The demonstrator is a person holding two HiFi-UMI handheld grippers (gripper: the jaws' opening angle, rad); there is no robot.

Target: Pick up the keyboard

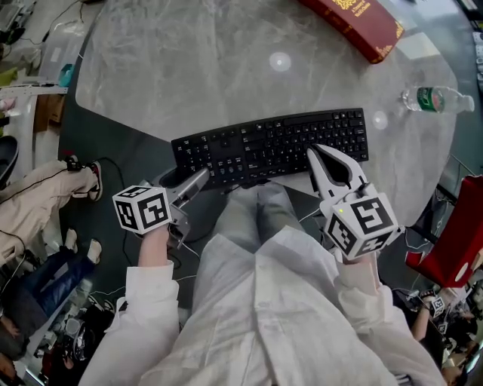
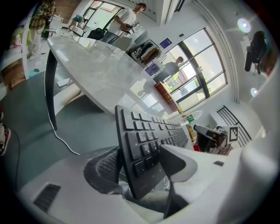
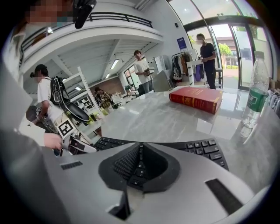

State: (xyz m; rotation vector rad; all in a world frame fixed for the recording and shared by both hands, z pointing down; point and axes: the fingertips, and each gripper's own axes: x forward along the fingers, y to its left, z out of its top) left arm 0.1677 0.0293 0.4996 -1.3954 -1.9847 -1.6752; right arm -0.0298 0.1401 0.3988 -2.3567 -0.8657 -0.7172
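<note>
Head view first: the black keyboard is lying flat at the near edge of the marble worktop, in the middle of the frame, with a red book at the top and a water bottle off at the right, both well apart from it.

The left tongs are sitting at the keyboard's left end, lower left of centre. Left gripper view is showing the jaws standing apart with that end of the keyboard between them, one pad under the base and the other over the keys, and by my reading not pressing yet.

The right tongs are hovering over the keyboard's right half with the jaws together and nothing between them.

So this is looking like the grasp step, before any lift. Next move, as I judge it: the left jaws are needing to clamp firmly on that end, and the right tongs are needing to open and take the right end so the long board comes up level.
</note>
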